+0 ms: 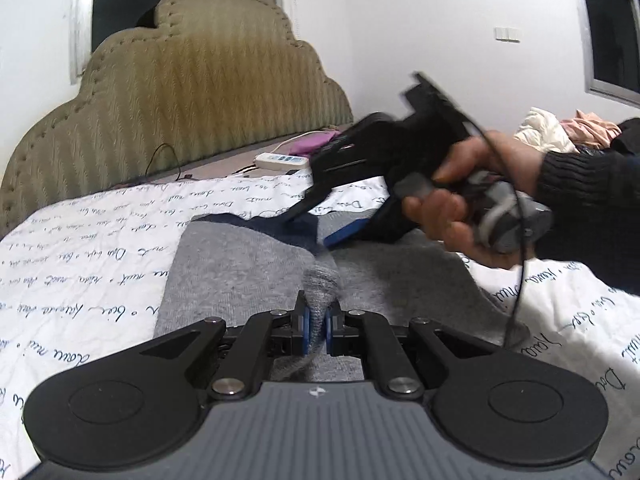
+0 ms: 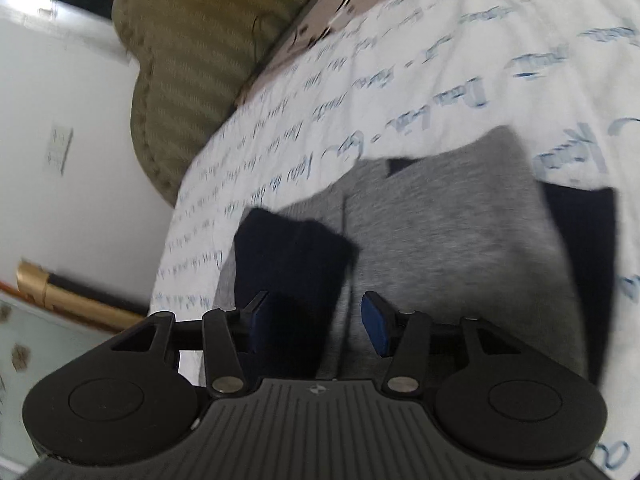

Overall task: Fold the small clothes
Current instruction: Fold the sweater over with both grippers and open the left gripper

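**Two hand-held grippers over a grey garment on a bed**

Left wrist view: the left hand-held gripper (image 1: 316,330) sits at lower centre, its blue pads pressed together on a raised pinch of the grey garment (image 1: 240,280). The garment lies across the middle of the frame on a white bedsheet (image 1: 80,264) printed with blue script; a dark navy band shows at its far edge, partly covered by the other tool. The right hand-held gripper (image 1: 352,224) enters from the right, blurred, held by the person's right hand (image 1: 472,208) in a dark ribbed sleeve; a black cable hangs from it to the sheet. An olive padded headboard (image 1: 180,92) fills the upper left, a white power strip (image 1: 282,160) lies at its foot, and heaped clothes (image 1: 560,132) are cut off at the right edge.

Right wrist view: heavily motion-blurred. The right hand-held gripper (image 2: 316,326) has its blue pads spread apart, holding nothing, above the grey garment (image 2: 448,232). A navy section (image 2: 288,256) lies lower centre; another dark strip at the right edge is hard to make out.
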### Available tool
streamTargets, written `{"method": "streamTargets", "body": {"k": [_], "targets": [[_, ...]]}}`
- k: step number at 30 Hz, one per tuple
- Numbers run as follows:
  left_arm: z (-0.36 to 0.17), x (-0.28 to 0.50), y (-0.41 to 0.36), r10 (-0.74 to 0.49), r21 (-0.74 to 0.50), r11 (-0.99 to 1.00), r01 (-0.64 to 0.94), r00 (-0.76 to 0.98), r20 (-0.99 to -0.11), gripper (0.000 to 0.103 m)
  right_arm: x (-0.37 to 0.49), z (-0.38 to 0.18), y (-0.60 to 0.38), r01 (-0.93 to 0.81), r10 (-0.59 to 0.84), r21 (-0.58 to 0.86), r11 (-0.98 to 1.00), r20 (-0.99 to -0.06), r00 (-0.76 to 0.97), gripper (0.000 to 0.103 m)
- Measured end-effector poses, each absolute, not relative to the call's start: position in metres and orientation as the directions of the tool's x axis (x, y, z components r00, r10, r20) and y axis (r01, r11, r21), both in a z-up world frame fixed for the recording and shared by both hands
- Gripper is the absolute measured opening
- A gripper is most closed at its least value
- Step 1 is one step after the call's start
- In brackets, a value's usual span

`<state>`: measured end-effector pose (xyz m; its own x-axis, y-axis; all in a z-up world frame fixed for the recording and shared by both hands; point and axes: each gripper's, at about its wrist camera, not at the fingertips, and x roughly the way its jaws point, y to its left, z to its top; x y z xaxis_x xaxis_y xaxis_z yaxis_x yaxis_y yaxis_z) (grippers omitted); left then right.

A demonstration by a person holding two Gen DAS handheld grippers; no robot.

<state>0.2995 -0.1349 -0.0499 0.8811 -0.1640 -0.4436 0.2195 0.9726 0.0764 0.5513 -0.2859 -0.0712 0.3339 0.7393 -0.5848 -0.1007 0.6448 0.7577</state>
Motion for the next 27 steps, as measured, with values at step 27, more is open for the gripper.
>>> {"method": "streamTargets", "body": {"k": [27], "targets": [[-0.083, 0.336, -0.231, -0.348, 0.083, 0.865, 0.495, 0.712, -0.610, 0.008, 0.539, -0.070, -0.382, -0.129, 0.621, 0.661, 0.739, -0.594, 0.512, 0.014]]}}
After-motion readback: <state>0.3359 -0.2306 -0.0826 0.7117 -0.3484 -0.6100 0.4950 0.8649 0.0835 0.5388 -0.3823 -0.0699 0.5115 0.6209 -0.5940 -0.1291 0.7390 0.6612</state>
